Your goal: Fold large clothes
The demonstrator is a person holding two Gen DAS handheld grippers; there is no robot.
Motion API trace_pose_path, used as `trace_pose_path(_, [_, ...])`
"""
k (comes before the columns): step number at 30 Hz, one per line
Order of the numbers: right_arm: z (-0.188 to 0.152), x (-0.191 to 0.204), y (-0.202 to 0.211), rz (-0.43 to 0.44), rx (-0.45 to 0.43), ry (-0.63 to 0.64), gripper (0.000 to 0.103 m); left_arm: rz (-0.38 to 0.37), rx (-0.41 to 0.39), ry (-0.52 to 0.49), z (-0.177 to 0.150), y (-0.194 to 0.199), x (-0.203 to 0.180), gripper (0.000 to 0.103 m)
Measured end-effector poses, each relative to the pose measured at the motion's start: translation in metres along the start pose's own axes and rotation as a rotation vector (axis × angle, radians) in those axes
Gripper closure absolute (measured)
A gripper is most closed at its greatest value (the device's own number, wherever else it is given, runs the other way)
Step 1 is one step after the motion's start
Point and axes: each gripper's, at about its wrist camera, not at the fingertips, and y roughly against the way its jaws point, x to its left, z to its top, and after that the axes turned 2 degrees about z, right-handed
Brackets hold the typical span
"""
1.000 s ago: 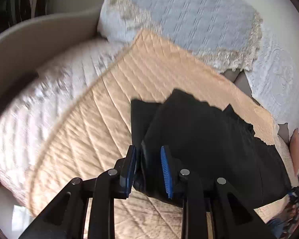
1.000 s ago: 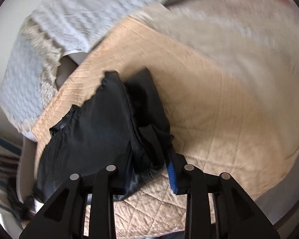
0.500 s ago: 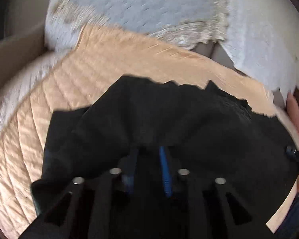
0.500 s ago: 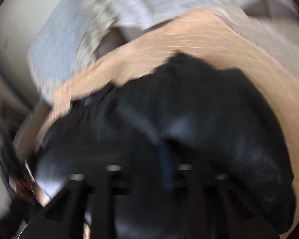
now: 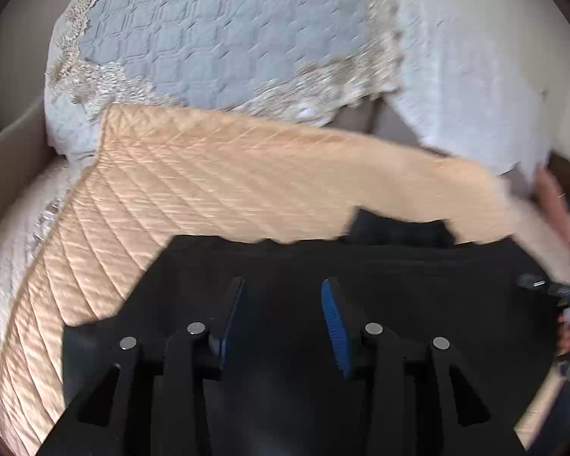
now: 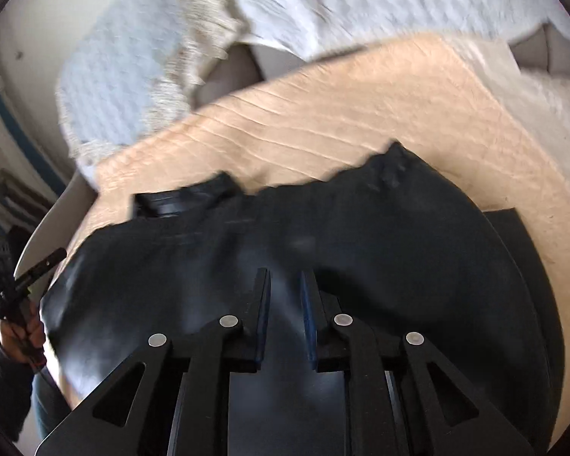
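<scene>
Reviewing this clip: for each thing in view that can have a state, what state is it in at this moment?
Black garment: lying on the peach quilt, partly folded over itself.
Peach quilt: spread flat under the garment.
Left gripper: jaws opening, nothing pinched, over the garment.
Right gripper: jaws opening, narrow gap, over the garment.

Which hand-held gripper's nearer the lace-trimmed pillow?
Left. Left hand-held gripper faces the pillow across the peach mat; right hand-held gripper sits off to one side. Both jaws opening, nothing pinched.
</scene>
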Motion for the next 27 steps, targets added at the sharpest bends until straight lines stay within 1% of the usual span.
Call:
trace_pose_path(1, [0.0,-0.017,0.003,0.007,-0.018,-0.048,0.097,0.049,0.05,0.033,-0.003,-0.017,0.012,0.062])
trace_pose_path(2, [0.001,-0.031,0.005,0.013,-0.034,-0.11,0.103,0.028,0.088,0.112,-0.009,-0.028,0.027,0.067])
trace_pose_path(3, [0.0,-0.043,0.008,0.027,-0.049,-0.167,0.103,-0.014,0.099,0.192,-0.014,-0.033,0.043,0.078])
trace_pose_path(4, [-0.002,-0.05,0.01,0.05,-0.069,-0.194,0.103,-0.021,0.087,0.241,-0.016,-0.03,0.052,0.084])
trace_pose_path(5, [-0.004,-0.053,0.01,0.058,-0.074,-0.207,0.103,-0.003,0.073,0.26,-0.017,-0.027,0.056,0.092])
trace_pose_path(8, [-0.005,-0.053,0.008,0.049,-0.071,-0.209,0.103,0.024,0.077,0.246,-0.019,-0.028,0.053,0.092])
trace_pose_path(10, [-0.005,-0.056,0.008,0.059,-0.073,-0.222,0.103,0.025,0.081,0.247,-0.019,-0.028,0.053,0.092])
trace_pose_path(12, [-0.005,-0.054,0.01,0.043,-0.071,-0.221,0.103,0.032,0.083,0.244,-0.018,-0.029,0.051,0.092])
trace_pose_path(14, [0.0,-0.044,0.014,-0.005,-0.052,-0.198,0.103,0.059,0.1,0.213,-0.012,-0.028,0.042,0.092])
trace_pose_path(15, [0.004,-0.037,0.018,-0.028,-0.044,-0.181,0.1,0.07,0.104,0.193,-0.007,-0.026,0.036,0.092])
trace_pose_path(16, [0.008,-0.029,0.023,-0.044,-0.052,-0.161,0.098,0.076,0.102,0.169,-0.003,-0.021,0.032,0.091])
trace_pose_path(17, [0.014,-0.02,0.027,-0.034,-0.071,-0.135,0.097,0.063,0.093,0.148,0.0,-0.014,0.028,0.091])
trace_pose_path(18, [0.021,-0.01,0.031,-0.018,-0.089,-0.104,0.095,0.043,0.084,0.134,0.004,-0.009,0.022,0.087])
trace_pose_path(19, [0.027,-0.004,0.029,-0.022,-0.093,-0.087,0.091,0.029,0.071,0.118,0.009,-0.006,0.016,0.083])
trace_pose_path(20, [0.032,0.0,0.025,-0.032,-0.09,-0.066,0.089,0.027,0.049,0.09,0.014,-0.006,0.009,0.075])
trace_pose_path(21, [0.037,0.001,0.018,-0.05,-0.08,-0.043,0.089,0.047,0.031,0.054,0.018,-0.009,0.004,0.071])
trace_pose_path(22, [0.041,-0.004,0.009,-0.097,-0.059,-0.029,0.089,0.077,0.039,0.031,0.02,-0.016,0.002,0.071])
trace_pose_path(23, [0.043,-0.017,-0.001,-0.159,-0.029,-0.049,0.089,0.092,0.084,0.044,0.021,-0.029,0.007,0.071])
trace_pose_path(24, [0.044,-0.032,-0.006,-0.172,-0.013,-0.088,0.09,0.087,0.132,0.084,0.02,-0.041,0.016,0.071])
trace_pose_path(25, [0.043,-0.045,-0.007,-0.158,-0.013,-0.121,0.102,0.066,0.154,0.147,0.016,-0.05,0.031,0.072])
trace_pose_path(26, [0.041,-0.055,-0.006,-0.151,-0.021,-0.161,0.103,0.044,0.15,0.2,0.014,-0.052,0.042,0.078])
trace_pose_path(27, [0.039,-0.062,-0.004,-0.138,-0.039,-0.19,0.103,0.038,0.142,0.235,0.012,-0.051,0.049,0.086])
